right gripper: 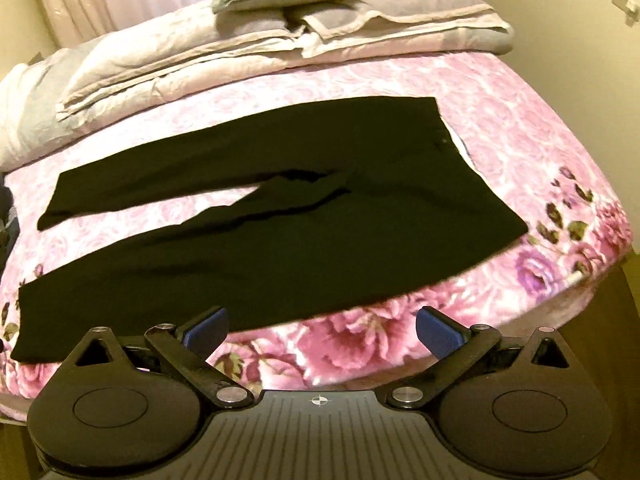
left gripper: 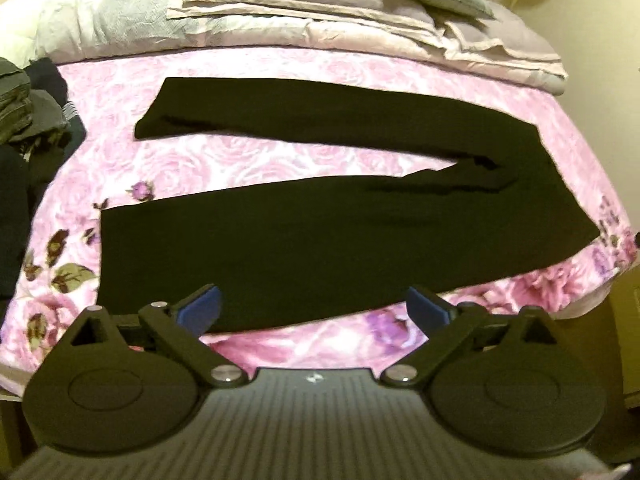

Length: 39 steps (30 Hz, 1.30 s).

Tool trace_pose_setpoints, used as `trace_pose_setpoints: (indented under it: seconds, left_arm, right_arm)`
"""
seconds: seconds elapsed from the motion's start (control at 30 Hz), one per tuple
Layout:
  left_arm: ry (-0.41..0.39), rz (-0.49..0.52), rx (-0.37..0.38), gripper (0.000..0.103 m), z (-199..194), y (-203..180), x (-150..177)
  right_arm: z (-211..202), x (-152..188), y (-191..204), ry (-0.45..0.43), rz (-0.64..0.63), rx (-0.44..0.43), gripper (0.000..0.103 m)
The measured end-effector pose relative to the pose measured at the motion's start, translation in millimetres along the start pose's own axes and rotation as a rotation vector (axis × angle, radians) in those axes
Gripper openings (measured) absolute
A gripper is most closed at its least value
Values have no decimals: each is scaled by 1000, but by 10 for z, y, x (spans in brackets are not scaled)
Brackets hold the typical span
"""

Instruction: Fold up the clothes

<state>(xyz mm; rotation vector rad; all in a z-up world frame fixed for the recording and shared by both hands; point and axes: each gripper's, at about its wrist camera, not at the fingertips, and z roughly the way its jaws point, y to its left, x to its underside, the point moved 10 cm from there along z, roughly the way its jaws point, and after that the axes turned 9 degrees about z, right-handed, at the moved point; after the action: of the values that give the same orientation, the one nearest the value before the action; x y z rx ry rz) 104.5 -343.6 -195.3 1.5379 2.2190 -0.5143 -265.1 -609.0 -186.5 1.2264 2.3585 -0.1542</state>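
Observation:
A pair of black trousers (left gripper: 304, 236) lies flat across a pink floral bedspread (left gripper: 256, 160), legs spread apart toward the left, waist at the right. They also show in the right wrist view (right gripper: 320, 216). My left gripper (left gripper: 314, 310) is open and empty, held above the near edge of the near trouser leg. My right gripper (right gripper: 322, 330) is open and empty, above the bed's front edge just short of the near leg's lower edge.
Folded quilts and pillows (left gripper: 304, 8) are stacked at the head of the bed (right gripper: 280, 40). A heap of dark and olive clothes (left gripper: 28, 120) lies at the left edge. The bed's front edge (right gripper: 400, 344) drops off below the grippers.

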Motion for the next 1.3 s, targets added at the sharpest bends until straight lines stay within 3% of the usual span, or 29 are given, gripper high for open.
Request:
trace_pose_setpoints:
  seconds: [0.13,0.53,1.3]
  left_arm:
    - [12,41,3,98,-10,-148,-36]
    - [11,163,-6,98,65,-435,-183]
    - [31,140,-30,98,43,-256,-67]
  right_arm:
    - [-49,9,-22,8,-34,14,103]
    - [-99,111,-98,16,64,23,103]
    - [-86,279,5,51,54,18,103]
